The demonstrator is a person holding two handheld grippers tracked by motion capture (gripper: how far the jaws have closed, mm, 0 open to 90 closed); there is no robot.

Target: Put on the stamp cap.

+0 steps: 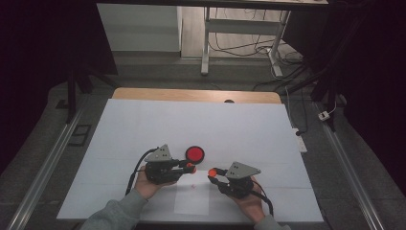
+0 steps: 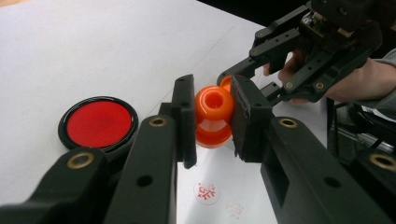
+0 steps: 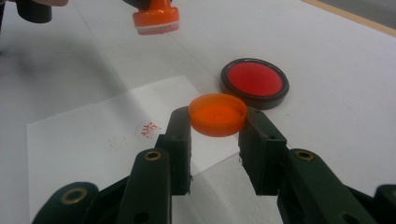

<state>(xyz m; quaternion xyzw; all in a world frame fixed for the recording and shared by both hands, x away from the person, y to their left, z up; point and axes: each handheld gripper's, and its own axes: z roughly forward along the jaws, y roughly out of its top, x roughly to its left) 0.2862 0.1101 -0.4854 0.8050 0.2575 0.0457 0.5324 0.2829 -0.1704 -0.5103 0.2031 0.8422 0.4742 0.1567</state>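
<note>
Plenty of bare table beyond red ink pad. Left gripper level, clamped on orange stamp — right gripper facing it, pinching orange cap.

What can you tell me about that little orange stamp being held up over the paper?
The orange stamp looks like glossy plastic, with a rounded knob that has a hollow in its top, a narrow waist and a wider round base edged in white. The left gripper holds it shut between its jaws, by the knob, above the white paper without touching it. A red round print lies on the paper beneath. Its orange cap is off, held in the right gripper.
</note>
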